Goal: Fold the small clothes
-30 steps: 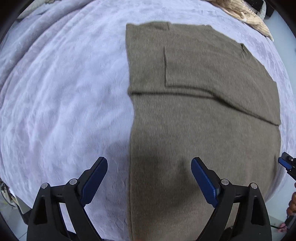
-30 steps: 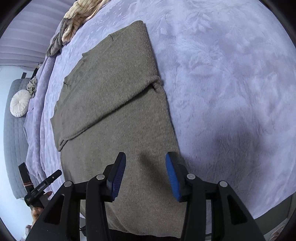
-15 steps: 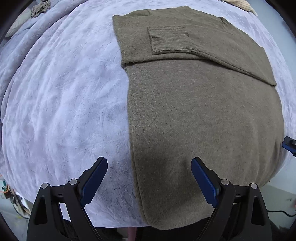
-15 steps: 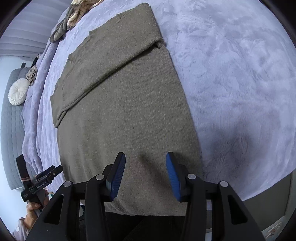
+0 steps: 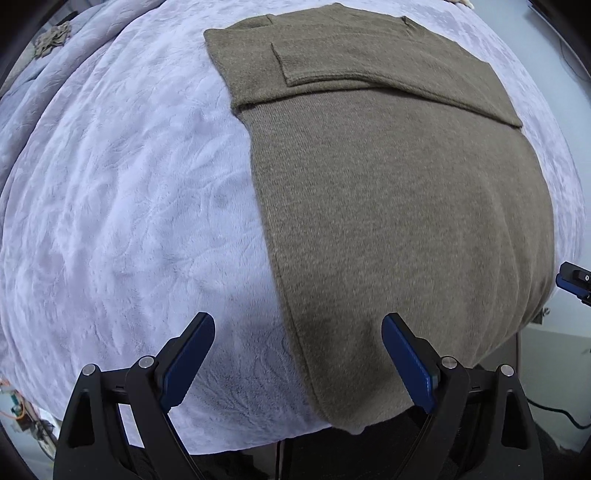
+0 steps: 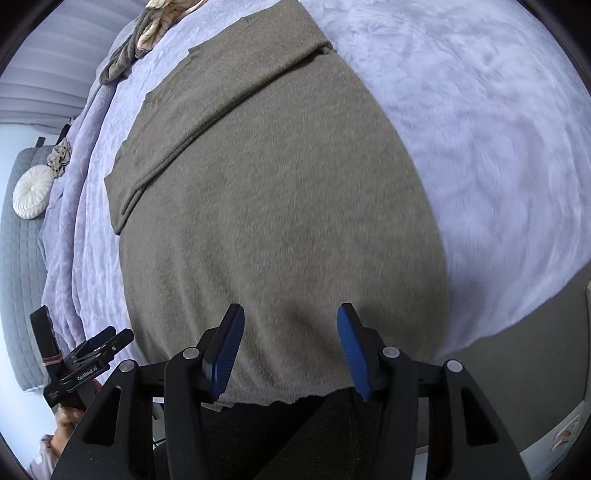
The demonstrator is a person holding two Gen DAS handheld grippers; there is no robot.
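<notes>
An olive-brown knit sweater [image 5: 399,206] lies flat on a lilac blanket [image 5: 122,206], its sleeves folded across the chest at the far end; it also shows in the right wrist view [image 6: 280,206]. Its hem hangs over the near edge of the bed. My left gripper [image 5: 297,332] is open, hovering above the sweater's near left edge. My right gripper [image 6: 290,325] is open and empty above the hem near the right side. The left gripper also shows in the right wrist view [image 6: 96,350], held in a hand; the right gripper's tip shows in the left wrist view [image 5: 574,280].
The lilac blanket [image 6: 480,129] covers the bed. A pile of clothes [image 6: 147,33] lies at the far end. A round white cushion [image 6: 31,192] sits on a grey quilted surface [image 6: 18,280]. A crumpled cloth [image 5: 51,37] lies far left.
Both grippers have drawn back toward the near edge of the bed, so the sweater's hem now shows. The right gripper's jaws have opened wider. The sweater has not moved.
</notes>
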